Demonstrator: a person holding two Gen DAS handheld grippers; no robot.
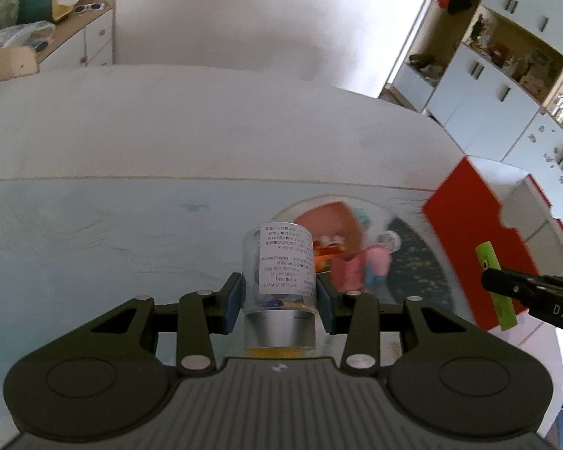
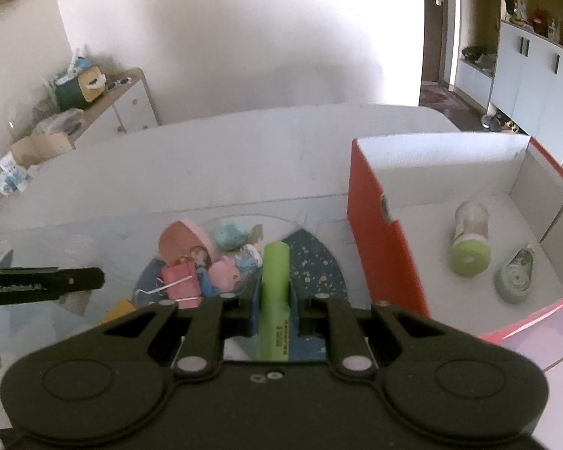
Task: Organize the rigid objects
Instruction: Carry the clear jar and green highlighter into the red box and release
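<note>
My left gripper (image 1: 279,292) is shut on a clear jar (image 1: 281,266) with a white label and a silver lid, held above the table. My right gripper (image 2: 276,300) is shut on a green highlighter pen (image 2: 276,281); it also shows in the left wrist view (image 1: 495,285). Below lies a round plate (image 2: 319,262) with a pile of small things: a pink binder clip (image 2: 180,281), a pink toy (image 2: 225,273), a pink heart box (image 2: 184,240). A red and white box (image 2: 383,247) at the right holds a green-capped bottle (image 2: 469,243) and a grey tape dispenser (image 2: 514,277).
A white sofa-like surface (image 2: 225,161) lies behind the table. A wooden cabinet (image 2: 127,105) with clutter stands at the far left. White cupboards (image 2: 536,75) line the right wall. The left gripper's finger (image 2: 41,285) shows at the left of the right wrist view.
</note>
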